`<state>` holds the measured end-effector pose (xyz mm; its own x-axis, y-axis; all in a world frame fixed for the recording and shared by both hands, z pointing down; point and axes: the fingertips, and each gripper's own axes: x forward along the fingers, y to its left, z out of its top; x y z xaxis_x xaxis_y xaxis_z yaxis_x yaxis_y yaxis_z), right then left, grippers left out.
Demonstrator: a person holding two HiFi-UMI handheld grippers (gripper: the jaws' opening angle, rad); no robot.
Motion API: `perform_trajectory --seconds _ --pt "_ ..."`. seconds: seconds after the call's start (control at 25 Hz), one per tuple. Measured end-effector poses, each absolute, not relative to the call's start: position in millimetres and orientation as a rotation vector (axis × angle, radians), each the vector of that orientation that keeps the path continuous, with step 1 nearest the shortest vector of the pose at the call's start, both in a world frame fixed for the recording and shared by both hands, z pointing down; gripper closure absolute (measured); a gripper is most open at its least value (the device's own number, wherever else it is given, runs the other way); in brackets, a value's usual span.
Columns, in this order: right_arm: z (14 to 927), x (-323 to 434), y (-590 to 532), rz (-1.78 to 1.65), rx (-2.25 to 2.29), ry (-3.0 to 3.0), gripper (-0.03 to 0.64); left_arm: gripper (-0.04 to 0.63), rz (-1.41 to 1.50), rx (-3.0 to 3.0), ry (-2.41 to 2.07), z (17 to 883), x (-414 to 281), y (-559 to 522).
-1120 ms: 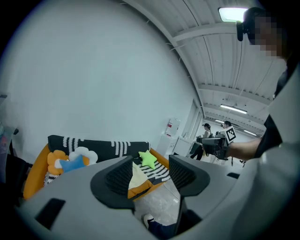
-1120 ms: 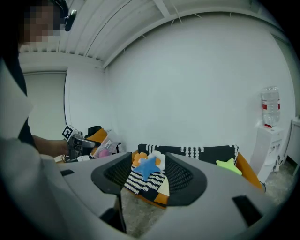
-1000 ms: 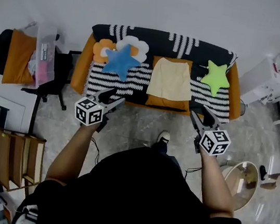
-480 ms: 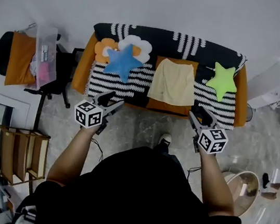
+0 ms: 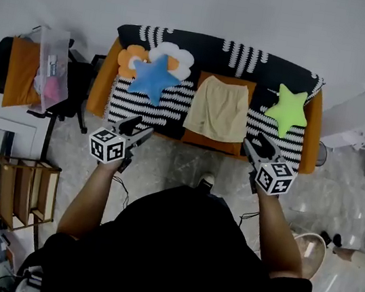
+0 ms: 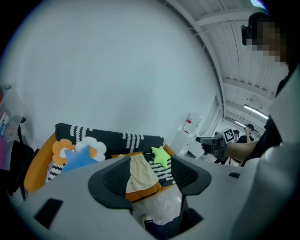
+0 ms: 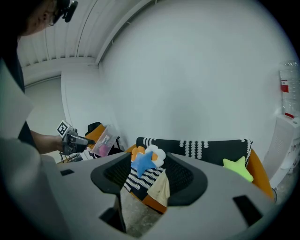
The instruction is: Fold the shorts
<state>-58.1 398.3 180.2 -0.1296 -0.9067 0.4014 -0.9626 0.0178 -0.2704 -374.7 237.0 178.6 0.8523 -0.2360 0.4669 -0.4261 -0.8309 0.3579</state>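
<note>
**Desk:** What does the head view show?

**Photographer:** A person stands facing an orange sofa [image 5: 101, 88] draped in a black-and-white striped throw [image 5: 157, 109]. The left tool [image 5: 138, 130] and right tool [image 5: 257, 145] are held out near its front edge. The pale yellow shorts [image 5: 219, 108] lie flat on the middle seat, between a blue star cushion [image 5: 153, 77] and a green star cushion [image 5: 288, 110]. They are well apart from both tools.

**Desk:** And the left gripper view?

**Photographer:** The jaws are apart and opening, with nothing gripped. The shorts show far off through the gap.

**Desk:** The right gripper view?

**Photographer:** The jaws are spread and empty. The blue star cushion, a flower cushion [image 7: 157, 153] and an edge of the shorts sit beyond them on the sofa.
</note>
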Motion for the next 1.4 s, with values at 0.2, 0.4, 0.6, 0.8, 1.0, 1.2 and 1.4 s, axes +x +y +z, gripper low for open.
perform_trajectory --seconds 0.2,0.4,0.6,0.8,1.0,1.2,1.4 --pt "197.5 -25.3 382.0 0.78 1.941 -2.162 0.379 0.307 0.56 2.546 -0.541 181.9 -345.7 218.3" --pt "214.6 1.7 371.3 0.814 1.896 -2.172 0.377 0.305 0.561 2.534 -0.575 184.5 -315.6 205.6" --pt "228.5 24.7 363.1 0.833 1.851 -2.177 0.377 0.304 0.574 2.525 -0.592 187.3 -289.4 197.2" --pt "240.3 43.4 361.1 0.861 1.817 -2.184 0.377 0.302 0.594 2.524 -0.595 189.7 -261.9 190.2" --pt "250.5 62.7 360.7 0.87 1.793 -2.183 0.376 0.3 0.589 2.531 -0.6 189.2 -239.5 186.4" --pt "250.8 75.1 359.6 0.872 1.794 -2.183 0.376 0.298 0.599 2.516 -0.608 193.4 -238.1 190.5" --pt "251.1 79.2 359.9 0.871 1.798 -2.174 0.376 0.296 0.599 2.509 -0.61 196.6 -245.0 192.7"
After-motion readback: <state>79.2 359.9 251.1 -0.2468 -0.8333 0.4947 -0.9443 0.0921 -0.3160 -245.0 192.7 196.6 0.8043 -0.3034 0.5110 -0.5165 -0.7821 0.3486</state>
